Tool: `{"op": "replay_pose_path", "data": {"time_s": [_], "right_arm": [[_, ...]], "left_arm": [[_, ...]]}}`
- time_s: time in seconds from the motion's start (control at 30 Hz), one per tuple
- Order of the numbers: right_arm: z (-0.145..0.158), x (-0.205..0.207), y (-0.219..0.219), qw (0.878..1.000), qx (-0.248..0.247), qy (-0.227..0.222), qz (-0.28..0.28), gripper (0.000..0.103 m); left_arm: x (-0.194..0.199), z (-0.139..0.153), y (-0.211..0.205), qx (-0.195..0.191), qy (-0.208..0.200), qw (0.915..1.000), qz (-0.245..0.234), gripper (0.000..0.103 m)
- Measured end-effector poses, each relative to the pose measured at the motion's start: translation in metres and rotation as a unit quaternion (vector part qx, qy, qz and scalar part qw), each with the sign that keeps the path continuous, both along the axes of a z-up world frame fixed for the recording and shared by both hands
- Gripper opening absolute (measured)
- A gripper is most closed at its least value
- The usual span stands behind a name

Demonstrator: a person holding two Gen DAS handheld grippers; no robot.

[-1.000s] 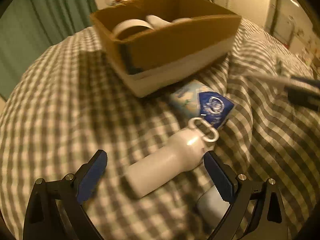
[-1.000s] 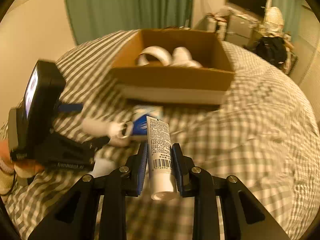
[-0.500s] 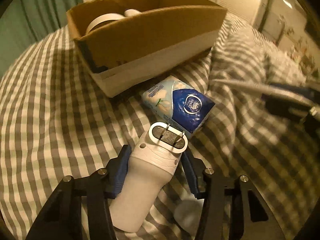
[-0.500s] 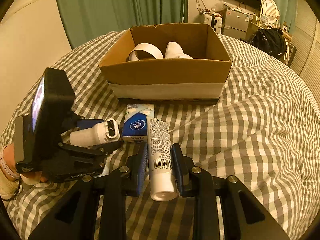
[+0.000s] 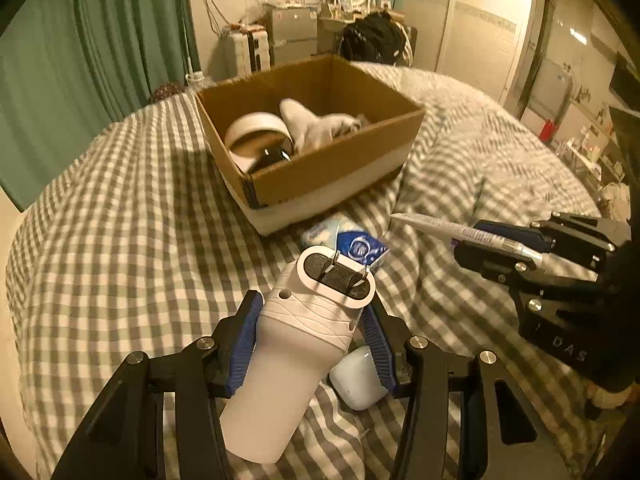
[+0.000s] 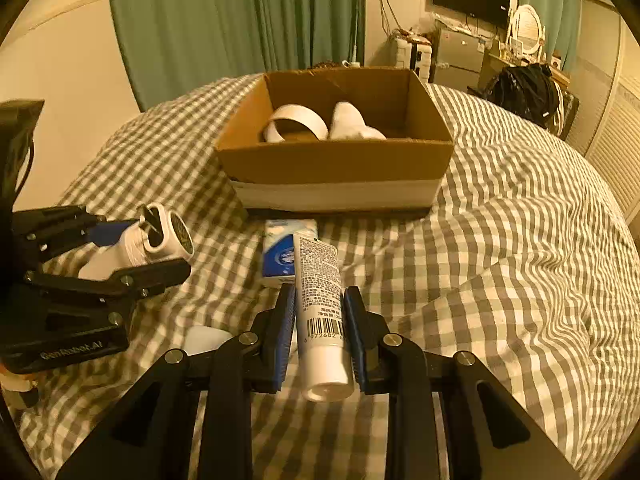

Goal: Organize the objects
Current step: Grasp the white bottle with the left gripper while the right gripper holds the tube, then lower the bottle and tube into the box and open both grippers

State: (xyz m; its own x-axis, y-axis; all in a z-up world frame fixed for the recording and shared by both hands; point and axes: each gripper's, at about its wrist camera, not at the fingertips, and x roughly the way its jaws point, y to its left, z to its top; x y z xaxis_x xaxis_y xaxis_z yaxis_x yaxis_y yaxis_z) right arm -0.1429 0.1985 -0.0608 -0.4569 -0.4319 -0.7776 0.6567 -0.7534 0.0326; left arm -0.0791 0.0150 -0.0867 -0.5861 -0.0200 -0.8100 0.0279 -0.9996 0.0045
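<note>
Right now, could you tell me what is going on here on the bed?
A person is tidying loose items into a cardboard box on the checked bedspread, one gripper in each hand. The left gripper is shut on a white plug-in device, held clear of the bedspread. The right gripper is shut on a white tube. A blue tissue pack and a small white case lie outside the box.

Bed with grey-white checked cover [image 6: 500, 248], rumpled. Cardboard box [image 6: 336, 160] sits on it toward the far side. Blue-white tissue pack [image 6: 280, 256] lies flat just in front of the box. Small white rounded case [image 5: 358, 376] lies on the cover nearer the cameras.
</note>
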Motion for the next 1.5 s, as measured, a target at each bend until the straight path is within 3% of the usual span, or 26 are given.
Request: {"op": "replay_pose_path", "data": {"time_s": [0.2,0.4,0.63,0.83,1.1,1.3,1.5], "right_arm": [[0.039,0.019,-0.001,0.999,-0.013,0.041,0.006,0.024],[0.086,0.022,-0.002,0.996,-0.03,0.087,0.014,0.024],[0.136,-0.005,-0.016,0.989,-0.056,0.133,0.02,0.024],[0.153,-0.054,-0.038,0.987,-0.069,0.143,0.016,0.024],[0.135,-0.142,-0.066,0.99,-0.092,0.109,-0.005,0.024],[0.089,-0.2,-0.084,0.993,-0.092,0.071,-0.025,0.024],[0.039,-0.223,-0.09,0.997,-0.065,0.031,-0.024,0.024]], "left_arm": [[0.011,0.035,-0.003,-0.007,0.037,0.9993,0.007,0.052],[-0.007,0.069,0.0,-0.008,0.074,0.9972,0.005,0.052],[-0.052,0.107,-0.013,-0.008,0.112,0.9936,0.009,0.052],[-0.115,0.116,-0.027,-0.007,0.126,0.9919,0.018,0.052],[-0.198,0.078,-0.048,0.007,0.11,0.9937,0.019,0.052],[-0.225,0.029,-0.055,0.02,0.081,0.9965,0.0,0.052],[-0.24,-0.004,-0.054,0.023,0.055,0.9982,-0.001,0.052]]}}
